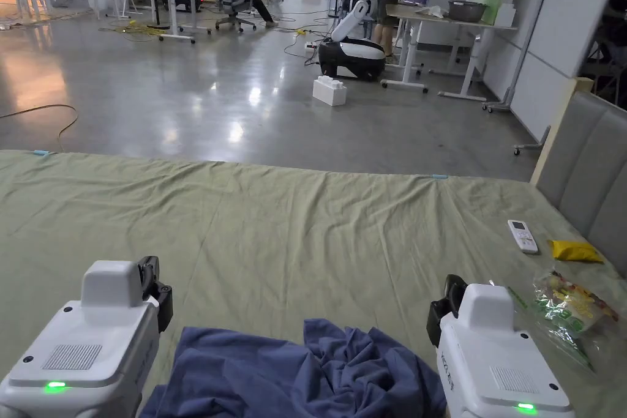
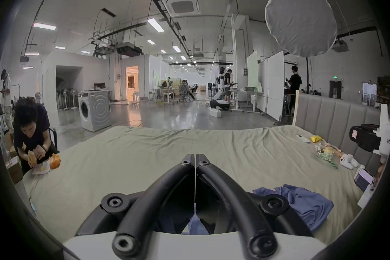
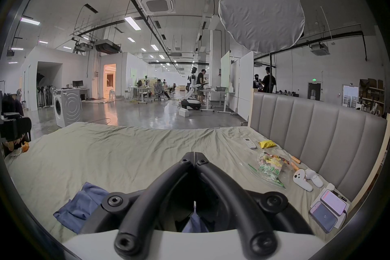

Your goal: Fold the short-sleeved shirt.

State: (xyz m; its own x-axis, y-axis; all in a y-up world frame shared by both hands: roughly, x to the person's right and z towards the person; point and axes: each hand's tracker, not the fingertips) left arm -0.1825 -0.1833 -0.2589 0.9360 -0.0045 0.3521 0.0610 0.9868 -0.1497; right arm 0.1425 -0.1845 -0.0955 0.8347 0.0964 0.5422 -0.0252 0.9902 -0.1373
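My left gripper [image 2: 195, 159] and right gripper [image 3: 195, 156] both have jaws closed together, gripping nothing. The blue shirt [image 1: 306, 373] lies crumpled on the bed [image 1: 294, 235] between them. Lettering on the right gripper's housing is too small to read.

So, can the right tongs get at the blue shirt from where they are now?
Probably yes: the right tongs, closed, hang just above the bed beside the crumpled blue shirt, and nothing lies between them. They would have to open first.
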